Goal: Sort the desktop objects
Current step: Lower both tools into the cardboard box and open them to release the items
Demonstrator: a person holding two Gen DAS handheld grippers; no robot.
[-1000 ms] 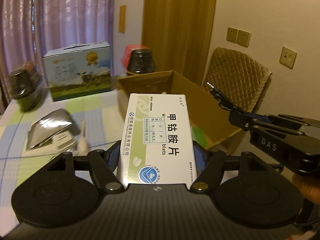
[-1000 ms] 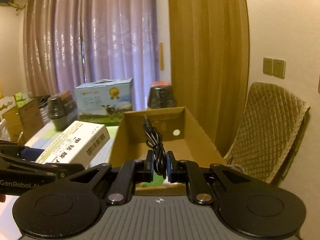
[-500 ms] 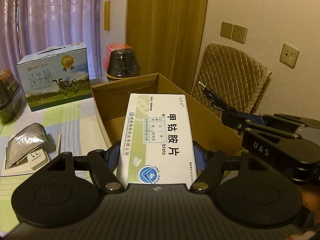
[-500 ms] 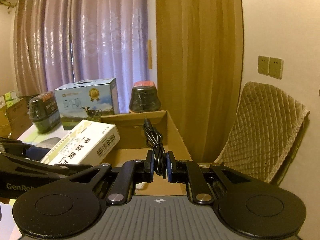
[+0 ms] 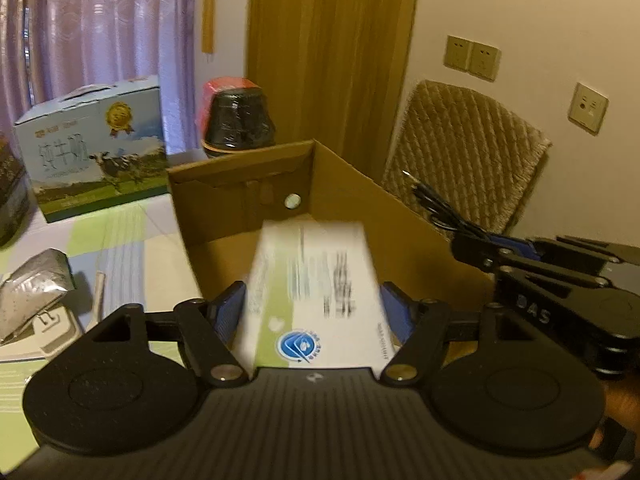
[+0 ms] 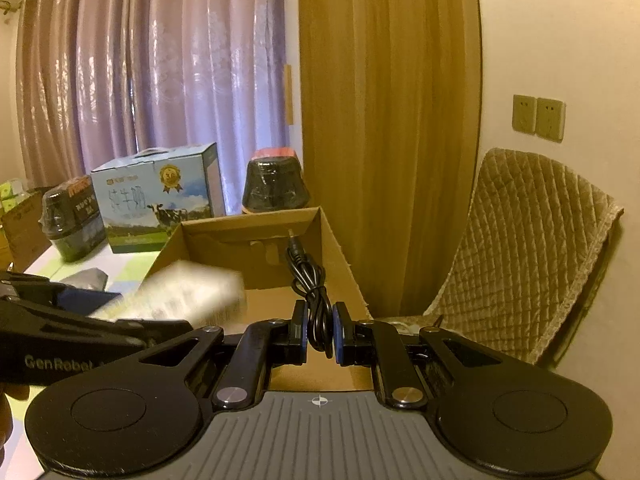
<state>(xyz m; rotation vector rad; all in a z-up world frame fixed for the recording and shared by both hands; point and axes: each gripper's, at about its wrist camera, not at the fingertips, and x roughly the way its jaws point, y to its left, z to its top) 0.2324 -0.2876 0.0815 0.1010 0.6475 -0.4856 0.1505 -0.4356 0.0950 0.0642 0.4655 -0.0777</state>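
Observation:
A white medicine box (image 5: pixel 316 280) with green and blue print is blurred in motion, tipping forward over the open brown cardboard box (image 5: pixel 240 196). My left gripper (image 5: pixel 313 304) is open, and a gap shows between each blue pad and the box's sides. In the right wrist view the same medicine box (image 6: pixel 188 292) is a white blur just inside the cardboard box (image 6: pixel 240 236). My right gripper (image 6: pixel 320 328) is shut on a coiled black cable (image 6: pixel 308 276), whose plug end points up. It hovers near the carton's right wall.
On the checked tablecloth behind the carton stand a blue milk carton (image 5: pixel 96 148) and a black jar with a red lid (image 5: pixel 238 120). A silver foil pouch (image 5: pixel 36 284) lies to the left. A chair with a quilted cover (image 5: pixel 464 152) stands on the right.
My left gripper's fingers have spread and let go of the medicine box, which now slips forward and down into the carton. The right gripper still holds the cable and has edged closer to the carton.

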